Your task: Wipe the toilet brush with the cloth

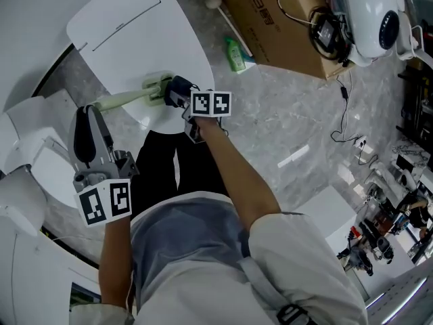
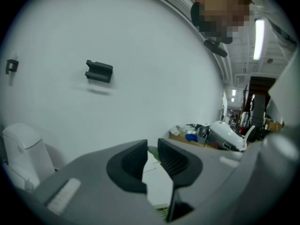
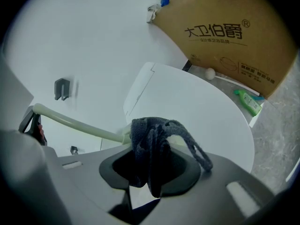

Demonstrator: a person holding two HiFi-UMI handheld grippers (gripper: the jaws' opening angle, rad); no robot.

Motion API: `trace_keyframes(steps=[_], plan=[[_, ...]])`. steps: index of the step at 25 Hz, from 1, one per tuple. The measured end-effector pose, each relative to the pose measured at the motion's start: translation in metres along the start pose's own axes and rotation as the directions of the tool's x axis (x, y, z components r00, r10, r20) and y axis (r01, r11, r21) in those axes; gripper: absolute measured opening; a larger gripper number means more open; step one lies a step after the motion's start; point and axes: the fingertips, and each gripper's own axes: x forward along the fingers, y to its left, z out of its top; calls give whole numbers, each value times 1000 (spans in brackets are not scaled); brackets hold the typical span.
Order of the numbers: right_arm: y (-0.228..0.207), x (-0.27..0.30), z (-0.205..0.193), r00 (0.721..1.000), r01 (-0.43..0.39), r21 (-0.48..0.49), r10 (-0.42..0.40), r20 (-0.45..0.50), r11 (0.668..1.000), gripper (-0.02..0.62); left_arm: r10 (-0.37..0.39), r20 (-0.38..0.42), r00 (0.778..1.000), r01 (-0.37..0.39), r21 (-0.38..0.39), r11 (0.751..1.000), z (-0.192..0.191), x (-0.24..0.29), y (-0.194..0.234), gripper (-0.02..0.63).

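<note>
**A:** Looking for the pale green plastic toilet brush [image 1: 125, 99]; where does it lie?

**B:** Over the closed white toilet lid [image 1: 135, 26], in front of the person; whether it rests on the lid or is held just off it, I cannot tell.

**A:** And the dark grey knitted cloth [image 3: 150, 144]?

**B:** Clamped in the right tool [image 3: 150, 165]; the jaws are pressed onto a bunched fold, with a loose loop hanging over one side; the cloth sits right against the brush, at the end nearest the person's middle.

**A:** Which way does the handle run from there?

**B:** Its long axis leaves the cloth and stretches away to the person's left, slightly bowed; so I judge that a wipe has to travel leftward along that line, not across it.

**A:** Is the left tool [image 2: 151, 149] helping?

**B:** Its jaws stand a narrow gap apart with nothing between them; only a sliver of the lid and something green shows beyond the gap; in the head view it hangs near the handle's far end, but I cannot say whether it touches.

**A:** Then which hand is nearer?

**B:** The right, already on the brush; the left would probably need to steady the free end.
</note>
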Motion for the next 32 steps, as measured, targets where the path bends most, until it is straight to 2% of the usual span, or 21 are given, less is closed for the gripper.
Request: trace_keyframes(steps=[8,17,24,32], plan=[[-9,16,8,998,12,-64,-16,-66,998,104,50,11,999,-50,-13,999,-3,-7,0,0],[2,25,14,989,74,-178,-95,-111,981,106,84,20,996,-84,-29,996,-2,-5,4,0],[17,24,16,988,60,-228,-90,-125,972,106,79,19,997,-78,-33,996,-2,-6,3,0],[32,17,16,989,51,-231,-81,-122,972,106,50,22,999,-49,-52,997,-2,-6,5,0]])
